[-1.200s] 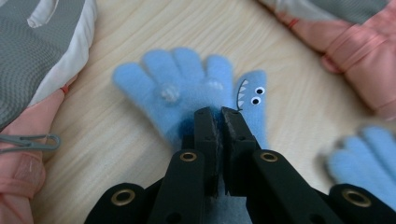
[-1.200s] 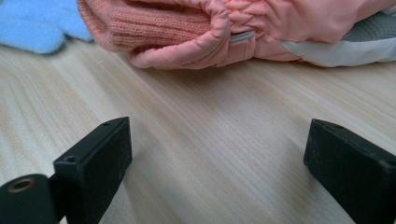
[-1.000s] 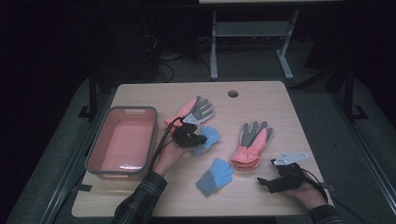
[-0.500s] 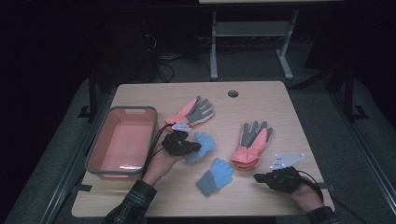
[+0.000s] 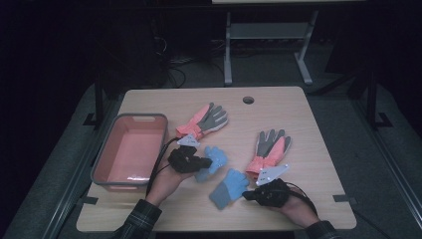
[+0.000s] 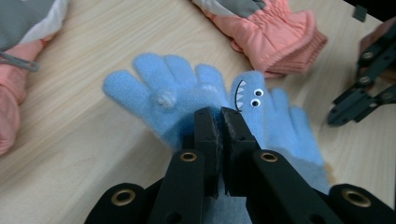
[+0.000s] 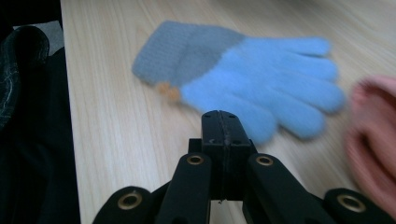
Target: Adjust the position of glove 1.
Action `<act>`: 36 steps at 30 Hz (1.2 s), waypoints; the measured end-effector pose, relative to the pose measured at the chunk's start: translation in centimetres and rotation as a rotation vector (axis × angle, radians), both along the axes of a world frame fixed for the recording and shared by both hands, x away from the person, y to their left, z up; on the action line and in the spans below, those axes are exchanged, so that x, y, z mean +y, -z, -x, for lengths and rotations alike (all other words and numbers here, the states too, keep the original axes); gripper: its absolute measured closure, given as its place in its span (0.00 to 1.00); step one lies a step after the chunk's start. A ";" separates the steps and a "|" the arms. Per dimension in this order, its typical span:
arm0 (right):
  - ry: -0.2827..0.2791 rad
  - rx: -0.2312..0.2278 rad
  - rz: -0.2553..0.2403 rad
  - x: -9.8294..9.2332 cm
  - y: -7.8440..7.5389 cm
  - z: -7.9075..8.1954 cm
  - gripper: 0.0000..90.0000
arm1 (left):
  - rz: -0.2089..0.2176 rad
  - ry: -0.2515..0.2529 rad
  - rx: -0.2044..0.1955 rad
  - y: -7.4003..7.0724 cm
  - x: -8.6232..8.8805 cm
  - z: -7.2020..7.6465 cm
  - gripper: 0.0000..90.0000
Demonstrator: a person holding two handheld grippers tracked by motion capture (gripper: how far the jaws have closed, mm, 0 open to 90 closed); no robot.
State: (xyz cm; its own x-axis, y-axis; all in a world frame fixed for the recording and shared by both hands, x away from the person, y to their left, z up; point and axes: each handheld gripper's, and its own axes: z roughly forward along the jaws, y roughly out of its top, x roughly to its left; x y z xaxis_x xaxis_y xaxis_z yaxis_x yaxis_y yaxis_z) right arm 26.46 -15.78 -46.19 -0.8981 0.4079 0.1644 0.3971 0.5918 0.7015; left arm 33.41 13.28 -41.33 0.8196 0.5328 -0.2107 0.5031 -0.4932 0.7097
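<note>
Now, line by line:

Left gripper: the left gripper (image 5: 199, 163) is sitting near the table's middle, just right of the tray, and its jaws are pinching a fold of blue fabric, as the left gripper view (image 6: 217, 122) is showing.

Held glove: the blue glove in the jaws (image 6: 163, 95) is lying with its fingers fanned out on the wood; in the high view (image 5: 213, 158) it is showing just past the gripper's tip.

Second blue glove: the blue glove with the grey cuff (image 5: 228, 187) is lying flat near the front edge, between the two hands; the left gripper view (image 6: 273, 116) is showing it just behind the held one, with toy eyes and a toothed mouth on it.

Right gripper: the right gripper (image 5: 247, 196) is hovering at the grey-cuffed glove's right edge with its jaws pressed together on nothing; they have just been closing. The right gripper view (image 7: 223, 122) is showing the glove (image 7: 243, 72) beyond the tips, blurred.

Pink gloves: one pink and grey glove (image 5: 205, 119) is lying behind the left gripper, another pink and grey glove (image 5: 268, 149) is lying behind the right gripper.

Tray: the pink tray (image 5: 102, 162) is standing at the table's left side.

Table: the wooden table (image 5: 278, 104) is bearing everything.
</note>
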 end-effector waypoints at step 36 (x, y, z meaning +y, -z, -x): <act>0.095 -0.056 -0.054 -2.9 -0.9 -0.1 0.58 | -0.032 0.055 0.016 0.4 -2.8 2.3 0.95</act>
State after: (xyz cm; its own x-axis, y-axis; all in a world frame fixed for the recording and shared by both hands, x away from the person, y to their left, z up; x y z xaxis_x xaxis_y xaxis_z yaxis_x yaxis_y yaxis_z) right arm 26.57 -18.64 -45.31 -0.8643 0.4835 0.1387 0.4086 0.5140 0.7542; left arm 31.07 10.49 -41.78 0.8444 0.4939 -0.2073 0.4856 -0.5426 0.6854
